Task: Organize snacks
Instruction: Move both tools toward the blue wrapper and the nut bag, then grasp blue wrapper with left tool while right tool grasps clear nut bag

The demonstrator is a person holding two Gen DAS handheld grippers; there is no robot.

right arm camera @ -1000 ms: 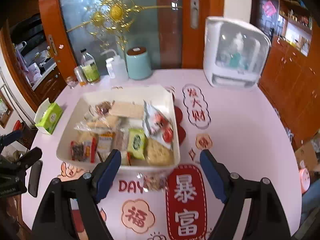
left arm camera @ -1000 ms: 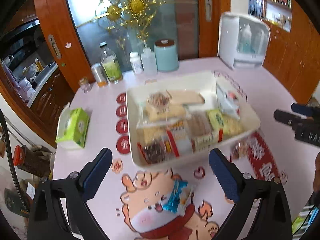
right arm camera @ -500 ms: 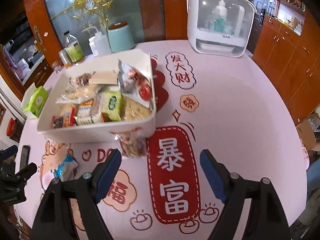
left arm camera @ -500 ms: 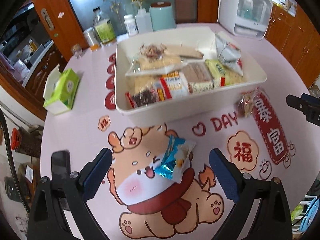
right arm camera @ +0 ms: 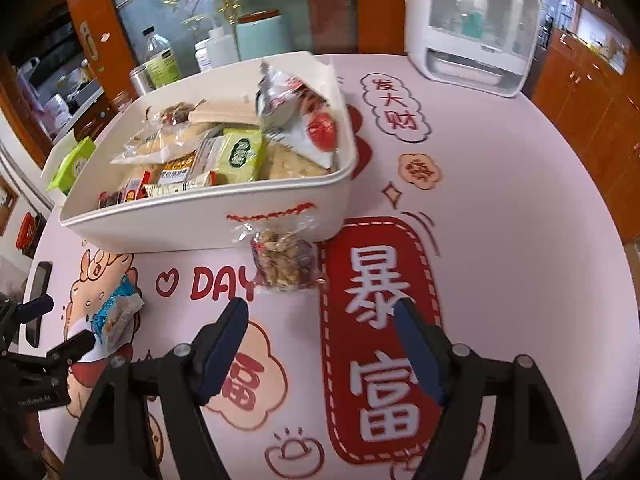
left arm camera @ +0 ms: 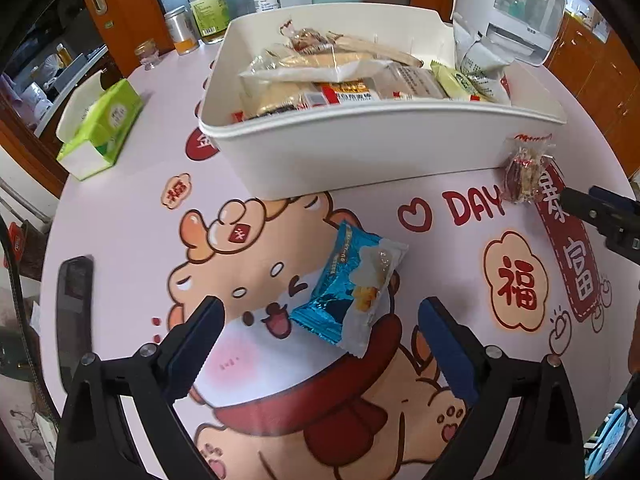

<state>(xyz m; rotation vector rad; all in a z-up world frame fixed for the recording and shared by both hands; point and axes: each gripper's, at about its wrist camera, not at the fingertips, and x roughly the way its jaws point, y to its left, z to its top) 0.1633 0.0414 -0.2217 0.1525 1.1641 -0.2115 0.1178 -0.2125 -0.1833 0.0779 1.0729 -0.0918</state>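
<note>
The left tool (left arm camera: 320, 336) hangs released at lower centre, its fingers flanking the blue snack packet (left arm camera: 352, 294) on the table (left arm camera: 120, 220); the white bin (left arm camera: 360, 152) fills the upper frame. The right tool (right arm camera: 320, 332) is closing on nothing; the clear nut packet (right arm camera: 284, 260) lies beyond its tips, against the bin.

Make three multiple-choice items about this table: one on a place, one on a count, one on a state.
1. Where does the clear nut packet lie?
A. In the bin
B. On the table against the white bin
C. On the phone

2. How many snack packets lie outside the bin?
A. Two
B. Four
C. None

3. The left hand-held gripper is:
A. Shut on a bottle
B. Holding the bin
C. Open around the blue packet

B: it leans on the bin's wall.
A: only the nut and blue packets.
C: its pads stand clear of the packet.
</note>
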